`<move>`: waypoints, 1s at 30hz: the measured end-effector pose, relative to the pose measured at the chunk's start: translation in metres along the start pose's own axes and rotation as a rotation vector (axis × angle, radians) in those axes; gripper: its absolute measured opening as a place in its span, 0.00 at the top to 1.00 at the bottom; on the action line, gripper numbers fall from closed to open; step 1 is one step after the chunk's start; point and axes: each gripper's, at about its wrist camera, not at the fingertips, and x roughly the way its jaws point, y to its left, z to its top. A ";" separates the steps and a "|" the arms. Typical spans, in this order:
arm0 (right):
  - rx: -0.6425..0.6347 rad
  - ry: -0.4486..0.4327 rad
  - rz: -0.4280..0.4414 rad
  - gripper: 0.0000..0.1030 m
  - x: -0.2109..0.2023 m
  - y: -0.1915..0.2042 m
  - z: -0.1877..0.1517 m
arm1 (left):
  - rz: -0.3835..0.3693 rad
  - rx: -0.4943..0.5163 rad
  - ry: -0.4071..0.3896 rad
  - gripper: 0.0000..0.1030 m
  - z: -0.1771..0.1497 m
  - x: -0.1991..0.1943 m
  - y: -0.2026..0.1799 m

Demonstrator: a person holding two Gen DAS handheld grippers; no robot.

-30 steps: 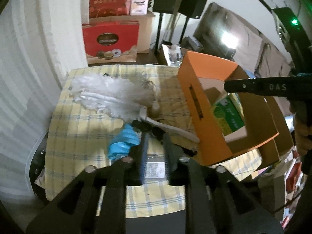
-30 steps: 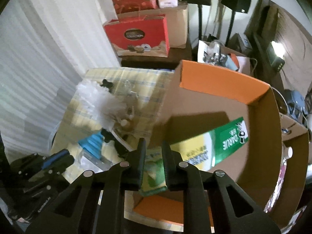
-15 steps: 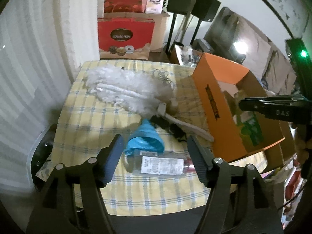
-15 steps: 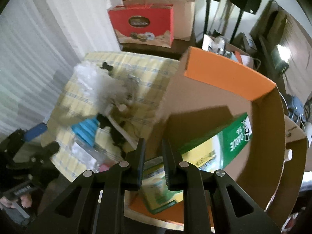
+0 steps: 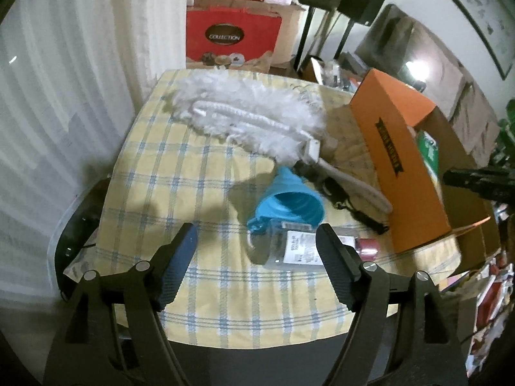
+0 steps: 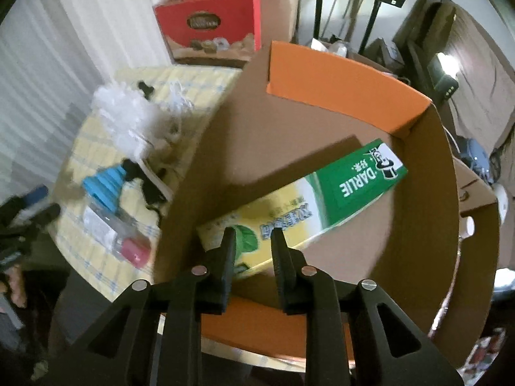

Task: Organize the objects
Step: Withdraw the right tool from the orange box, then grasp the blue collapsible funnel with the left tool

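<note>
An orange cardboard box [image 5: 399, 157] stands open at the table's right side; it also shows in the right wrist view [image 6: 338, 80]. A green and yellow Darlie toothpaste box [image 6: 309, 209] lies inside it. My right gripper [image 6: 252, 241] hangs over the near end of the toothpaste box with its jaws a little apart. My left gripper [image 5: 256, 246] is wide open above a clear bottle with a white label [image 5: 296, 251], a blue funnel [image 5: 289, 206] and a white fluffy duster [image 5: 248, 115].
The table wears a yellow checked cloth [image 5: 180, 177]. A black cable [image 5: 351, 206] lies by the duster handle. Red gift boxes [image 5: 231, 38] and speaker stands stand behind the table. More cardboard boxes sit to the right of the orange box.
My left gripper opened wide and pulled back from the bottle and funnel. My right gripper lowered the toothpaste box into the orange box and opened slightly off it.
</note>
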 end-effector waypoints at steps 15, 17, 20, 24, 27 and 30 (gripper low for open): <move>-0.082 -0.065 0.096 0.35 -0.010 0.065 0.033 | 0.021 -0.002 -0.014 0.15 0.004 0.015 0.004; -0.085 -0.060 0.126 0.35 -0.005 0.075 0.038 | 0.029 0.003 -0.016 0.15 0.005 0.018 0.003; -0.086 -0.055 0.162 0.35 0.003 0.088 0.044 | 0.020 0.013 -0.004 0.15 0.003 0.024 0.003; -0.077 -0.052 0.200 0.35 0.015 0.104 0.051 | 0.027 0.017 0.005 0.15 -0.001 0.034 0.004; -0.077 -0.041 0.212 0.35 0.027 0.113 0.051 | 0.026 0.013 -0.004 0.15 0.001 0.038 0.006; -0.054 -0.028 0.226 0.35 0.037 0.116 0.051 | 0.001 0.005 -0.019 0.15 0.006 0.041 0.006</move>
